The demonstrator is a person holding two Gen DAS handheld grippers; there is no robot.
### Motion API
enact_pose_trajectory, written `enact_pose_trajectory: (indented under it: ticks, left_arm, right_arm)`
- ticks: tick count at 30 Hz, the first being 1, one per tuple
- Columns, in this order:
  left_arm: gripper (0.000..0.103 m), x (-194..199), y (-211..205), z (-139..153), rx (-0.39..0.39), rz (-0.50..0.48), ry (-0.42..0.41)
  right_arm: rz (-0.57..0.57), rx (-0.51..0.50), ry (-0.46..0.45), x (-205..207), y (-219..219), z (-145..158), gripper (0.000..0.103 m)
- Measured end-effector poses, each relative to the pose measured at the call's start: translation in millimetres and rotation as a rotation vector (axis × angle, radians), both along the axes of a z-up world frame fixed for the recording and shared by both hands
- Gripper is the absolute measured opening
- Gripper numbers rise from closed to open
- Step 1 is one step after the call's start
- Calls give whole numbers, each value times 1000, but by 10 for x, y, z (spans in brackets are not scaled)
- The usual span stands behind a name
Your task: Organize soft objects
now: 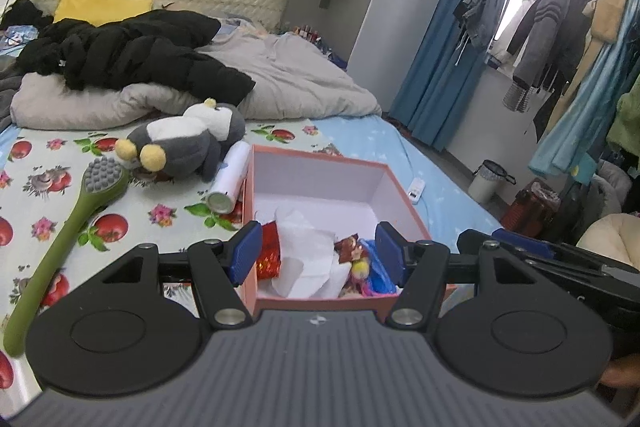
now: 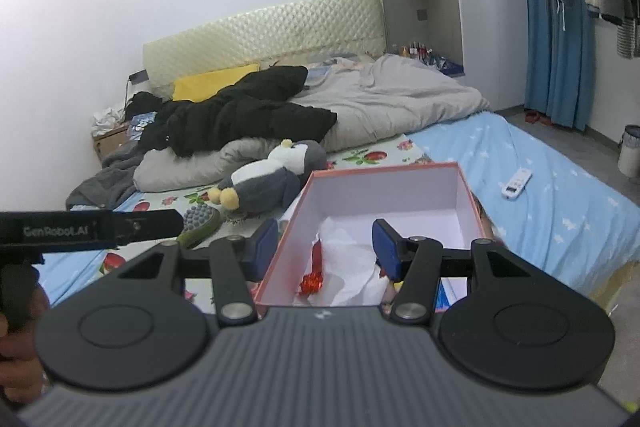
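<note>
Through the left wrist view, my left claw (image 1: 318,251) sits at lower centre with its blue pads spread and nothing pinched between them; the near end of the open pink box (image 1: 404,201) shows through the gap. The box rests on the bed (image 1: 440,187), and inside it I can see crumpled white tissue (image 1: 308,247), a shiny red wrapper (image 1: 269,251) at its left wall and a heap of small colourful bits (image 1: 366,263) toward its right corner.

The plush penguin (image 1: 188,141), the soft thing I care about, lies on its side on the floral sheet at centre left of the frame, just beyond the box's far left corner and outside it. Its yellow feet point toward a green long-handled brush (image 1: 64,231), which runs diagonally down to the lower left. A white roll (image 1: 230,181) lies between the penguin and the box wall, close beside the wall. A black jacket (image 1: 136,51) is draped over a grey duvet (image 1: 288,75) in the upper left, with a yellow pillow (image 1: 102,7) behind it.

In the right wrist view, my right claw (image 2: 324,247) is also spread and empty, its left finger outside the box's left wall and its right finger over the box's interior. A white remote (image 2: 517,183) lies on the blue sheet at centre right. The left claw's arm crosses the left edge of this frame.
</note>
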State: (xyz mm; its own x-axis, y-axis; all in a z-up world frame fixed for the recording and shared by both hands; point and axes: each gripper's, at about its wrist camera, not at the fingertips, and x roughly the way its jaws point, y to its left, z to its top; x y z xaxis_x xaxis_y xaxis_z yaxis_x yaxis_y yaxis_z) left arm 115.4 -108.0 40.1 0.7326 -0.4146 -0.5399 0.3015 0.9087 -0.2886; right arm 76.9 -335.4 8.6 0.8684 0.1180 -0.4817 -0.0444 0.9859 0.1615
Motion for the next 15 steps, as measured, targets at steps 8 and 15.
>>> enact_pose_trajectory:
  ticks: [8, 15]
  left_arm:
    - [68, -64, 18, -236, 24, 7, 45]
    - [69, -32, 37, -396, 41, 38, 67]
  right_arm:
    - [14, -5, 45, -47, 129, -177, 55]
    - [3, -4, 77, -58, 112, -326, 55]
